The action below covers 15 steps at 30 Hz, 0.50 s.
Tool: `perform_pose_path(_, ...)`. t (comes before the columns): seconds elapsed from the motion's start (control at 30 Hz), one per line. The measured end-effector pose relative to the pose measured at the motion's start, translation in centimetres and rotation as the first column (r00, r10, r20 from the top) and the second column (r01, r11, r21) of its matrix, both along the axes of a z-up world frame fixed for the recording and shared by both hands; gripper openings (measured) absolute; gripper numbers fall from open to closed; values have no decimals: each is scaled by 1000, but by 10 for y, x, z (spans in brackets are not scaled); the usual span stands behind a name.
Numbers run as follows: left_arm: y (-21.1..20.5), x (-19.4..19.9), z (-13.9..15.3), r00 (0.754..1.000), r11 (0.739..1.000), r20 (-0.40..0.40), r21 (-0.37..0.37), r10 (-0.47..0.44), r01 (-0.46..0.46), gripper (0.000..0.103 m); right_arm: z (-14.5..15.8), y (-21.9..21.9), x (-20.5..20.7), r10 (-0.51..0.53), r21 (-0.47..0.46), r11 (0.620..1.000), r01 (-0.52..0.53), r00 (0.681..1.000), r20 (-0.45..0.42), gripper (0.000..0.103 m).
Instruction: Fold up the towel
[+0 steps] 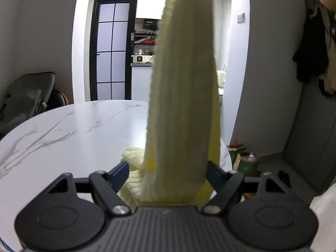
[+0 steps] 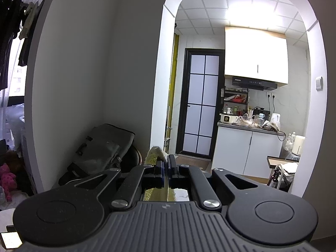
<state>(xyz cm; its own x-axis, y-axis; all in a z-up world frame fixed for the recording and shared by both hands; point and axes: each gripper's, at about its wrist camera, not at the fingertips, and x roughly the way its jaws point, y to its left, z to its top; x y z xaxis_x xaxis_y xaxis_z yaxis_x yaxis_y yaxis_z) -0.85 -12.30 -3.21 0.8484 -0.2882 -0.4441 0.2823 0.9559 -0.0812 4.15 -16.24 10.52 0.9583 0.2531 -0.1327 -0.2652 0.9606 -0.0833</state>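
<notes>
A pale yellow towel (image 1: 182, 96) hangs in a long vertical strip from above the left wrist view down to the white marble table (image 1: 73, 130), where its lower end lies bunched. My left gripper (image 1: 168, 174) is open, its jaws wide apart on either side of the hanging strip, just above the table. My right gripper (image 2: 166, 168) is held high and is shut on a corner of the towel (image 2: 156, 152), which sticks up between the closed jaws; more towel (image 2: 159, 195) hangs below them.
A dark chair with a grey bag (image 1: 27, 98) stands behind the table at the left. The table's right edge (image 1: 227, 157) drops to floor clutter (image 1: 245, 159). An arched doorway (image 2: 166, 63) leads to a kitchen counter (image 2: 250, 130).
</notes>
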Motion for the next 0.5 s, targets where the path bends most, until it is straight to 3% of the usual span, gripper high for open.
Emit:
perform_pose_path(0.27, 29, 0, -4, 998, 999, -36, -12, 44, -45, 75, 1, -4, 6, -12, 11, 1000, 12, 1000, -3, 4)
perform_pose_path(0.33, 33, 1, -2, 998, 999, -37, -22, 48, -49, 68, 11, -14, 23, -9, 13, 1000, 9, 1000, -7, 4)
perform_pose_path(0.43, 39, 1, 0, 999, 999, -43, -37, 31, -32, 49, 10, -13, 23, -8, 11, 1000, 8, 1000, -7, 4)
perform_pose_path(0.5, 41, 2, 2, 998, 999, -56, -45, 11, -14, 28, 7, -9, 18, -7, 10, 1000, 7, 1000, -7, 4)
